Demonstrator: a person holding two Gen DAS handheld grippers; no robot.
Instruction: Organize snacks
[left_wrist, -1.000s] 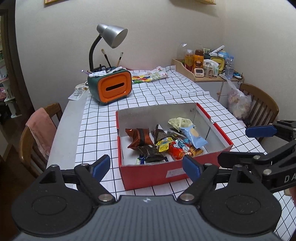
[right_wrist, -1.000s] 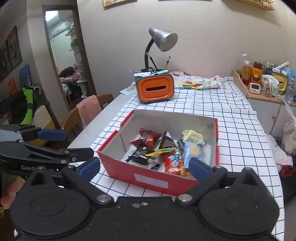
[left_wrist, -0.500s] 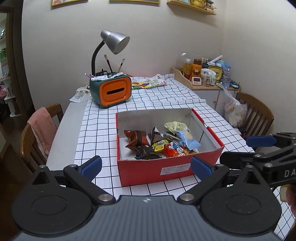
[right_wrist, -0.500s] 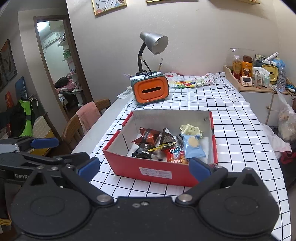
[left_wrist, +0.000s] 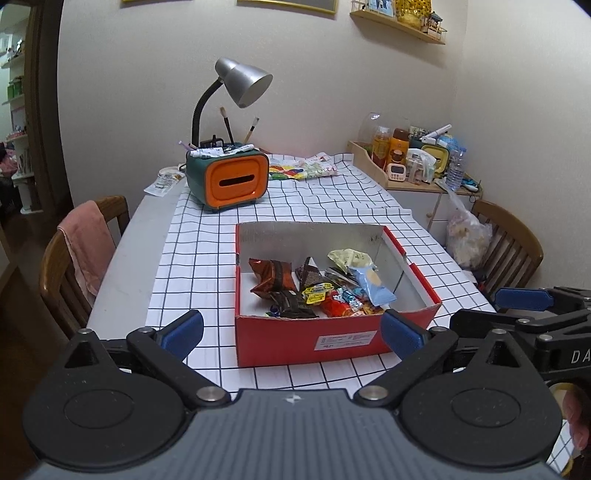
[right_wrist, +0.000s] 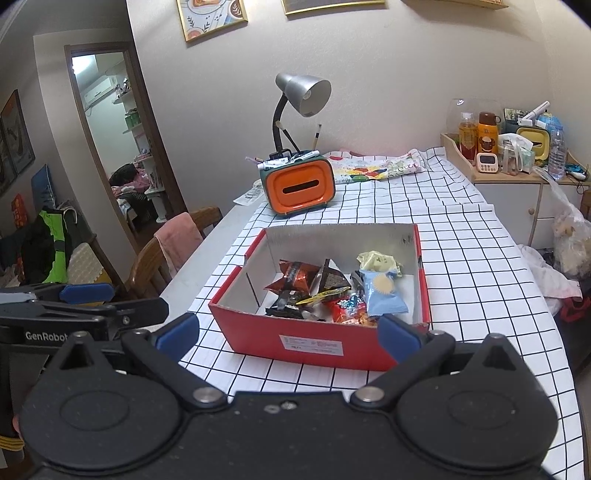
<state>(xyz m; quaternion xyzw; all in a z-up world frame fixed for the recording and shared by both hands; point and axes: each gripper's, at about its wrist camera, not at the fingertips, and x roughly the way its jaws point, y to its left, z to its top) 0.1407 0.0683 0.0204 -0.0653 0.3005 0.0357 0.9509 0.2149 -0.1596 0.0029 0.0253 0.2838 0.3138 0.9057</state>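
A red cardboard box (left_wrist: 306, 339) (right_wrist: 314, 343) sits on the checked tablecloth and holds several wrapped snacks: a brown packet (left_wrist: 271, 275) (right_wrist: 295, 277), a light blue packet (left_wrist: 373, 286) (right_wrist: 384, 293), a pale green one (left_wrist: 349, 256) and small candies. My left gripper (left_wrist: 291, 332) is open and empty, held back from the box's near wall. My right gripper (right_wrist: 286, 330) is open and empty, also short of the box. Each gripper shows at the edge of the other's view.
An orange tissue box (left_wrist: 229, 181) (right_wrist: 299, 186) with pens and a grey desk lamp (left_wrist: 240, 83) stand behind the box. A side cabinet with bottles (right_wrist: 480, 140) is at the right. Wooden chairs (left_wrist: 74, 258) (left_wrist: 509, 247) flank the table.
Both grippers have drawn back and up from the box, so it looks smaller and farther. Both stay open. The snacks have not moved.
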